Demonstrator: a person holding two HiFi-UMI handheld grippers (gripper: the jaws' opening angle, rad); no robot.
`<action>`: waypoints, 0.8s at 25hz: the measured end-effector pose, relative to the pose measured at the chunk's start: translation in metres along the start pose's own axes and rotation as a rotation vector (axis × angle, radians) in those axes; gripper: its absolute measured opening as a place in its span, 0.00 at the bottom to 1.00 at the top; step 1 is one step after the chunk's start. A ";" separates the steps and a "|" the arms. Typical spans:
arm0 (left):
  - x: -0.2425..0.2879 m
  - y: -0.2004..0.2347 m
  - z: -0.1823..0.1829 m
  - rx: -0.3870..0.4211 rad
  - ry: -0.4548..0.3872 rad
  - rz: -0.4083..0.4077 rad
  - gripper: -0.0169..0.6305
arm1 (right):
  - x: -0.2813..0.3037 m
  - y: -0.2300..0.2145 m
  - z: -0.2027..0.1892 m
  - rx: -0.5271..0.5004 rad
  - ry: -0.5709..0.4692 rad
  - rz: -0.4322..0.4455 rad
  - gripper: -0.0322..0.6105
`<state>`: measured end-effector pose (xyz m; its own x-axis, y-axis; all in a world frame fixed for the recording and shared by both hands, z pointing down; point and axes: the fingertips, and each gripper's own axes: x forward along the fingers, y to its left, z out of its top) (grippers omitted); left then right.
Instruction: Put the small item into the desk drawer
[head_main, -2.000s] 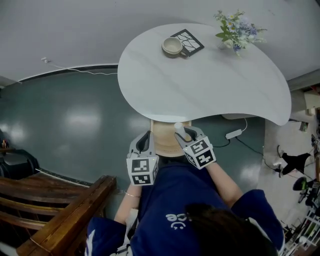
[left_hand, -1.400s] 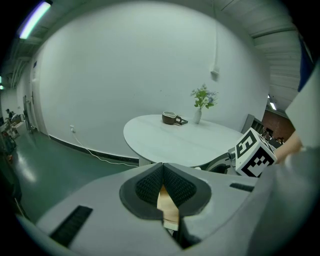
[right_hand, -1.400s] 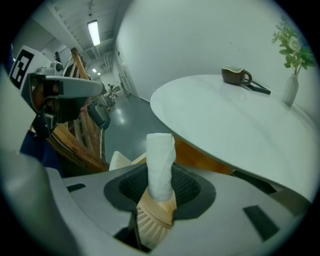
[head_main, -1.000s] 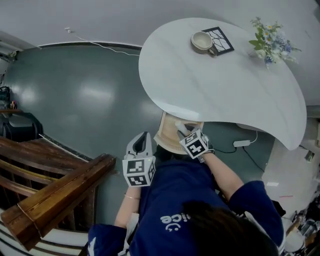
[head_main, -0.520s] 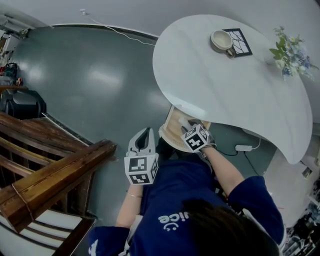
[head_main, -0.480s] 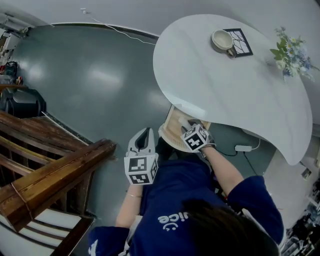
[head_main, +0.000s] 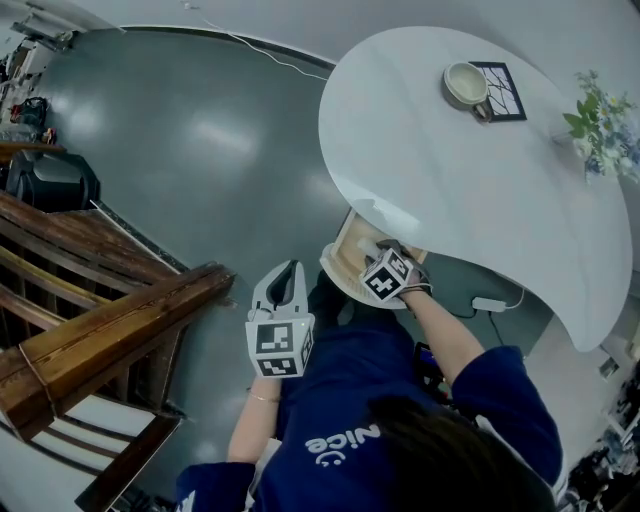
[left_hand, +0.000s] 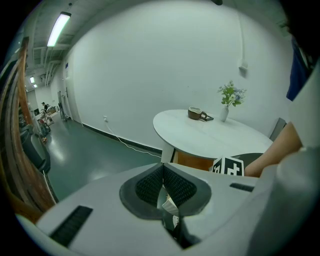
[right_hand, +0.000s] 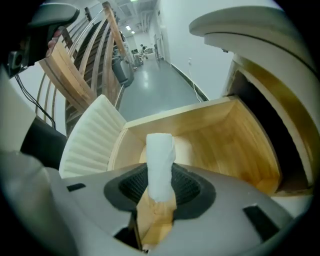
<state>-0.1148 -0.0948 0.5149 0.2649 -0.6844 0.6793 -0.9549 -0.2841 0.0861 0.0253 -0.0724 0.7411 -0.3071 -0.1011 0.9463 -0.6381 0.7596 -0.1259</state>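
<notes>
My right gripper (right_hand: 160, 187) is shut on a small white cylindrical item (right_hand: 160, 165) that sticks up from between the pads, right over the open wooden drawer (right_hand: 225, 135). In the head view the right gripper (head_main: 385, 262) hangs over the drawer (head_main: 350, 262) pulled out from under the white desk (head_main: 470, 160), the white item's (head_main: 368, 246) end showing ahead of it. My left gripper (head_main: 282, 290) is held away from the desk, to the drawer's left, above the floor. Its pads (left_hand: 150, 185) meet with nothing between them.
On the desk's far side stand a cup (head_main: 466, 82) on a patterned mat (head_main: 502, 88) and a vase of flowers (head_main: 604, 130). A wooden bench (head_main: 90, 320) is at my left. A cable and power strip (head_main: 490, 304) lie on the floor under the desk.
The head camera has swung, so the desk has shifted right and up in view. My right gripper stays over the drawer with the white item; the left one has held its place.
</notes>
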 end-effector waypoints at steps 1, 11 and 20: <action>-0.001 0.000 -0.002 0.002 0.005 0.003 0.03 | 0.003 0.001 -0.001 -0.006 0.005 0.004 0.28; -0.006 0.002 -0.019 0.016 0.055 0.037 0.03 | 0.032 -0.002 -0.009 -0.059 0.068 0.032 0.28; -0.004 0.006 -0.031 0.015 0.097 0.041 0.03 | 0.056 -0.004 -0.014 -0.112 0.136 0.057 0.28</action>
<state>-0.1258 -0.0730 0.5360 0.2111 -0.6275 0.7494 -0.9623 -0.2679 0.0468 0.0205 -0.0721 0.7992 -0.2372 0.0263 0.9711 -0.5370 0.8294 -0.1537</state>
